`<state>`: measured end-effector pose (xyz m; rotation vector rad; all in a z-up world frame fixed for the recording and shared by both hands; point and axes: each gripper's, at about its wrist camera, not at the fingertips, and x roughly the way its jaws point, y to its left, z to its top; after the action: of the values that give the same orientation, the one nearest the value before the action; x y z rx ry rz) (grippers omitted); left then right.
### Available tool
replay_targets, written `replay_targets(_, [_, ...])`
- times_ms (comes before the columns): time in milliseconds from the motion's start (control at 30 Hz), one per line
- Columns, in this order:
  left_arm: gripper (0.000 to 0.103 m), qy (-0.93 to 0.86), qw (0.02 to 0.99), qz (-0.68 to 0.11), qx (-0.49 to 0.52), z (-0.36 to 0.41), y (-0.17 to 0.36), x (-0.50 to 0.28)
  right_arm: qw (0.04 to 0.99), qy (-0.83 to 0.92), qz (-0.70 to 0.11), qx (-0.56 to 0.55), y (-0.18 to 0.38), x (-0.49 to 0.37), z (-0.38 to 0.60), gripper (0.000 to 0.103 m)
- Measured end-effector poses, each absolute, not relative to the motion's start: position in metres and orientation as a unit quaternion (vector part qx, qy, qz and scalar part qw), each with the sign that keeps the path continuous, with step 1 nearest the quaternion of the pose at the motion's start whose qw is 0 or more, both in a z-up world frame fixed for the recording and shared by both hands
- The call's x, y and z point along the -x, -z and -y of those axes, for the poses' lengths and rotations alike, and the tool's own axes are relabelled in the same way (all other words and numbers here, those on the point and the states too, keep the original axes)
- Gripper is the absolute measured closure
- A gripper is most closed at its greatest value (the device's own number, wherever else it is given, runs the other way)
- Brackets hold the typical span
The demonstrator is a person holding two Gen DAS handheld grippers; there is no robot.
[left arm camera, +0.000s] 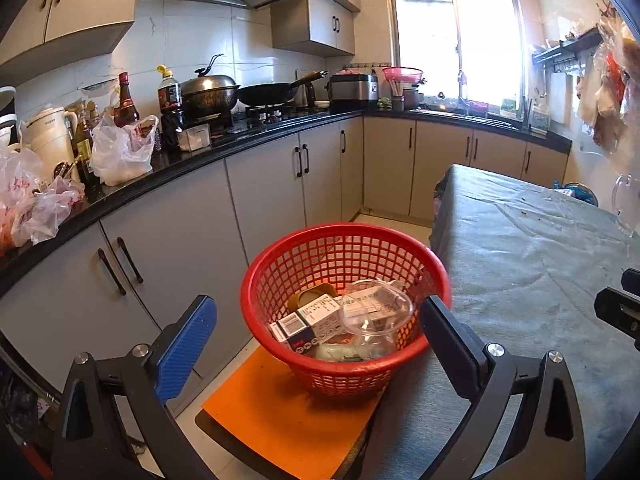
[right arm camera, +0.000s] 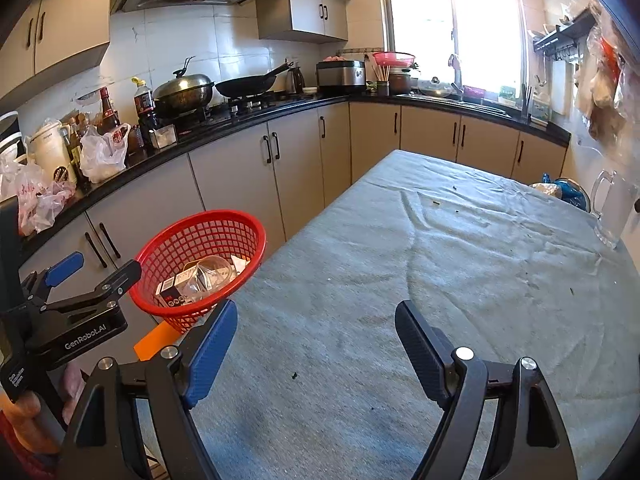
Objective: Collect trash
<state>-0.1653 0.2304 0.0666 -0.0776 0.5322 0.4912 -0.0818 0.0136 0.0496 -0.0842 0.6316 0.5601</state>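
A red mesh basket (left arm camera: 256, 280) stands on an orange seat (left arm camera: 280, 412) beside the cloth-covered table (left arm camera: 540, 280). Inside it lie small cardboard boxes (left arm camera: 308, 316) and a clear plastic container (left arm camera: 376, 308). My left gripper (left arm camera: 318, 306) hangs open just in front of the basket, its fingers wider than the heap of trash, holding nothing. In the right wrist view the basket (right arm camera: 200, 216) is at the left, with the left gripper (right arm camera: 100, 268) beside it. My right gripper (right arm camera: 316, 308) is open and empty over the grey cloth (right arm camera: 440, 260). Only tiny crumbs (right arm camera: 436, 202) dot the cloth.
A black counter (left arm camera: 192, 160) with bottles, plastic bags (left arm camera: 120, 152) and pans runs along the left and back walls over grey cabinets. A clear glass mug (right arm camera: 612, 212) stands at the table's far right edge, with a blue bag (right arm camera: 568, 192) behind it.
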Motion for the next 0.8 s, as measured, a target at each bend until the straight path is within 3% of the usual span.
replay_targets(800, [0.002, -0.232, 0.939, -0.253, 0.033, -0.222, -0.068, 0.169, 0.912, -0.272, -0.304, 0.05, -0.05, 0.093, -0.016, 0.017])
